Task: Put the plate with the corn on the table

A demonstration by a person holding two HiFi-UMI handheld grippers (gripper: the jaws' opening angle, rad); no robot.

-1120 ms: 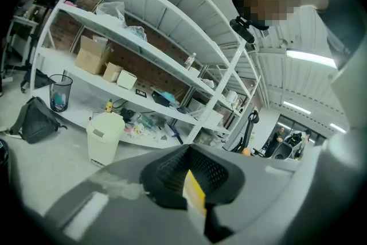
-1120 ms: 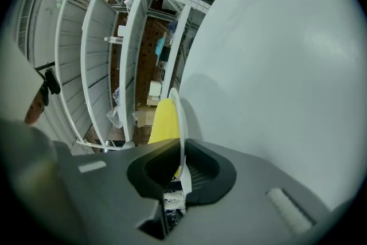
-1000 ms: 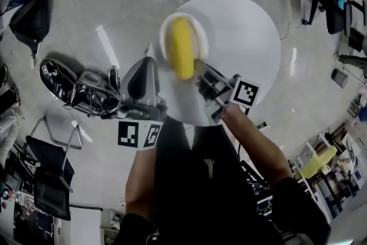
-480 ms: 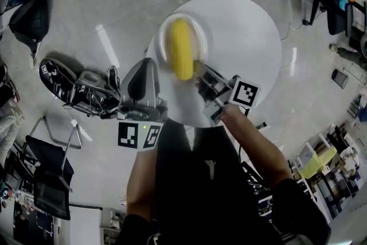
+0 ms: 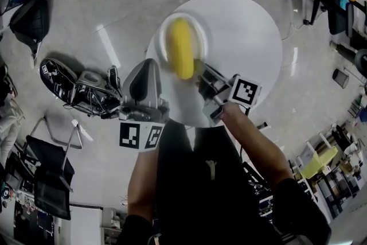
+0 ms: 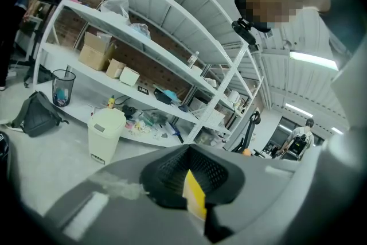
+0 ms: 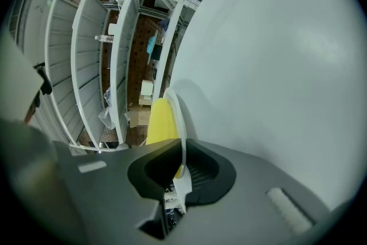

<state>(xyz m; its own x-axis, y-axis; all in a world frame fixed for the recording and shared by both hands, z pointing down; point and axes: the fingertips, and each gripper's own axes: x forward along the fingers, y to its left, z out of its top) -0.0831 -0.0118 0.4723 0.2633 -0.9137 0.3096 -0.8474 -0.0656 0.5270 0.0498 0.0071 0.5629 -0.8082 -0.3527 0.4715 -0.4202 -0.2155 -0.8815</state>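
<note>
Right tool (image 5: 199,70) clamped on rim of thin white plate (image 5: 200,37), left tool (image 5: 146,69) shut. Could dump loose yellow corn cob (image 5: 182,49) if tilted above round white table (image 5: 246,43).

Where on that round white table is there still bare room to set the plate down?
The right half of the table is bare, from the plate across to the rim. The crowded part is the left, where the right gripper holds the plate with the corn.
</note>
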